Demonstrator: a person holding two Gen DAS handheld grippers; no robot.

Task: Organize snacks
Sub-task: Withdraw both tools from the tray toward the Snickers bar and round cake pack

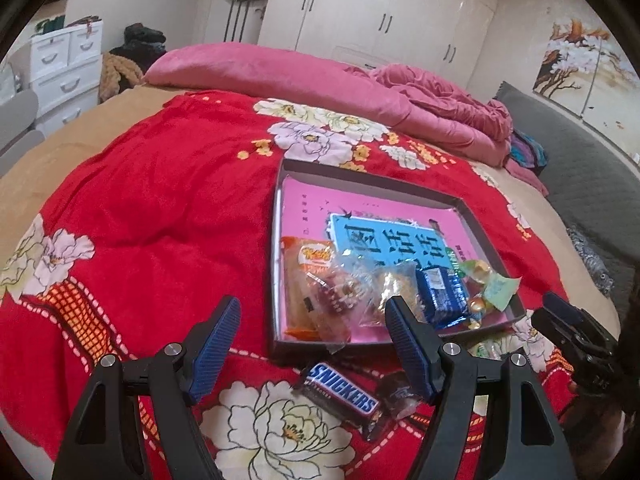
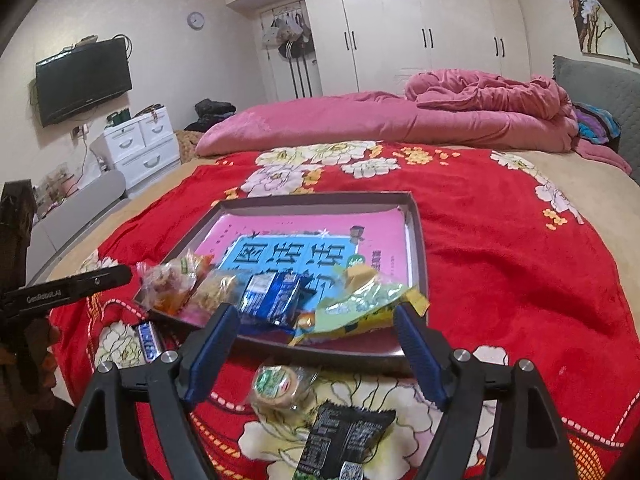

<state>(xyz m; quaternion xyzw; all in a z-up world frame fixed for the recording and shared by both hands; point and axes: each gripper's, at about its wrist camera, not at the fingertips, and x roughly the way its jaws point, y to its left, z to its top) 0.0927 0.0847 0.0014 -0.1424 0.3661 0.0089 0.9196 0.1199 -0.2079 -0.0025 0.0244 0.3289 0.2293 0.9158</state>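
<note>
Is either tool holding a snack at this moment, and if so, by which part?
Nothing is held. The left tool and the right tool are both open and empty above the red blanket.

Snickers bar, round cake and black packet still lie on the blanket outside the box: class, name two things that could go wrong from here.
1. The snacks in the box are heaped at its near edge; a yellow-green wrapper already reaches that edge, so adding more may push some out.
2. The Snickers bar lies on the soft, rumpled blanket, so the open left gripper may pinch fabric too.
</note>
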